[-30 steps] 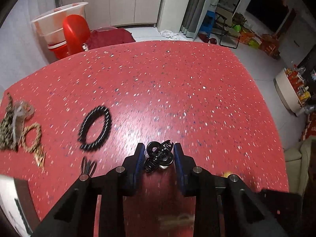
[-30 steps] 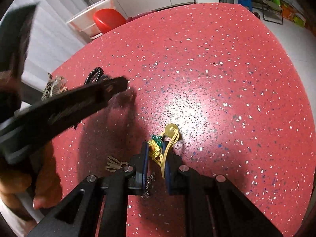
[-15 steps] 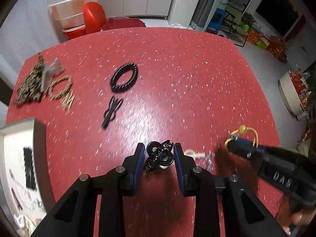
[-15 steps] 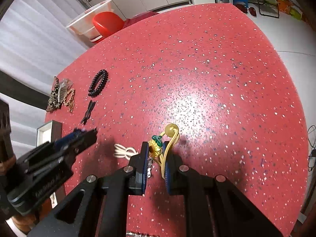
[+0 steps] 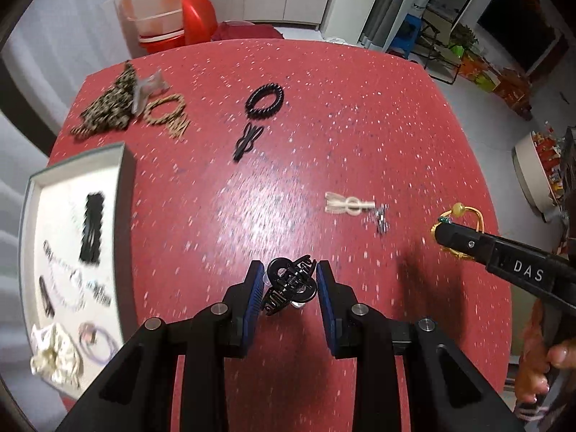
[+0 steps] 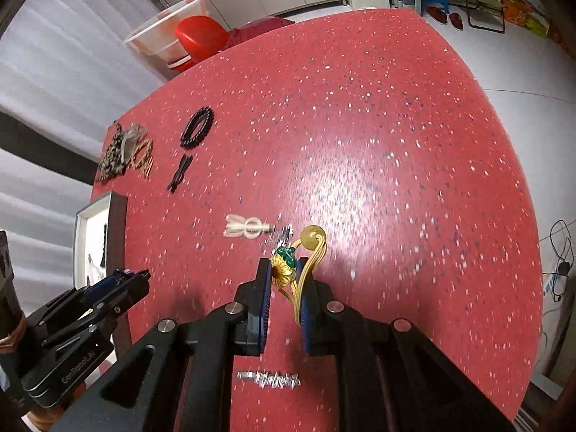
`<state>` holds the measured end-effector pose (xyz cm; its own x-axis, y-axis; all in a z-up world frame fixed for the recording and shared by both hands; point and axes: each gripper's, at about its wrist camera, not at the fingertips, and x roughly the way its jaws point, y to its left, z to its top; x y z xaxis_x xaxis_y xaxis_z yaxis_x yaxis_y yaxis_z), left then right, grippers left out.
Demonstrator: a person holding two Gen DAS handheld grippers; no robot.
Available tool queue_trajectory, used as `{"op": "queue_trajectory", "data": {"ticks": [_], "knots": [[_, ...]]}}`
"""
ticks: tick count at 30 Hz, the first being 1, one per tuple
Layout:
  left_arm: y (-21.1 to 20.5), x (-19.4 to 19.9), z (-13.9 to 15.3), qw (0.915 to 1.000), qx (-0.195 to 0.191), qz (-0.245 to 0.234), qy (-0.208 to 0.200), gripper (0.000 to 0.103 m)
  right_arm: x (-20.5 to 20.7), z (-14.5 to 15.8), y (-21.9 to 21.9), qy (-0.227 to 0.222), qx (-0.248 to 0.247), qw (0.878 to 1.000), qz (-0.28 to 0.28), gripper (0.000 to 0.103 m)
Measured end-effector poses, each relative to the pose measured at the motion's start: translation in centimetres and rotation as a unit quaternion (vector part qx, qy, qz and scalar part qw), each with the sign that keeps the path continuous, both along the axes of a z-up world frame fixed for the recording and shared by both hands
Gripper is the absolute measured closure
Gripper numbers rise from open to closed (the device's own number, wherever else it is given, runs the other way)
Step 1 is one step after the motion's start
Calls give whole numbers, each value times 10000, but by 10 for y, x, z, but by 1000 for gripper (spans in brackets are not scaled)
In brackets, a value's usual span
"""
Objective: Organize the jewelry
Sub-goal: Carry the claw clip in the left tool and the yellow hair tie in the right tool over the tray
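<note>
My left gripper (image 5: pixel 289 284) is shut on a black claw hair clip (image 5: pixel 289 282), held above the red speckled table (image 5: pixel 324 126). To its left sits a white tray (image 5: pixel 122 194) holding several hair pieces. My right gripper (image 6: pixel 284 277) is shut on a yellow hair tie with a sunflower and a bead (image 6: pixel 306 252); it also shows at the right of the left wrist view as the right gripper (image 5: pixel 441 234). The left gripper (image 6: pixel 138 277) appears at the lower left of the right wrist view, near the tray (image 6: pixel 117 208).
Loose on the table lie a black spiral hair tie (image 5: pixel 264 101), black pins (image 5: pixel 246 140), a cream clip (image 5: pixel 347 204), a small silver piece (image 5: pixel 379 216), a braided tan tie (image 5: pixel 165 109) and a leopard scrunchie (image 5: pixel 108 108). A silver clip (image 6: pixel 270 378) lies under the right gripper.
Both grippers have risen and drawn back with their loads. The left one has swung leftward, so the tray and the right gripper came into its view.
</note>
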<state>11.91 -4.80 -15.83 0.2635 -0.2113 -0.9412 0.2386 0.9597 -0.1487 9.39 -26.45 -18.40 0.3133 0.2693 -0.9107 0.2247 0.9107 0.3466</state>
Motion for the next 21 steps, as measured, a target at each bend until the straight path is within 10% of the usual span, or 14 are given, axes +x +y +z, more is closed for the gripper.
{"op": "queue_trajectory", "data": {"ticks": [21], "knots": [[100,-66,32,9978,68,648,94,71,-39,39,82,129,11,9985,535,88]]}}
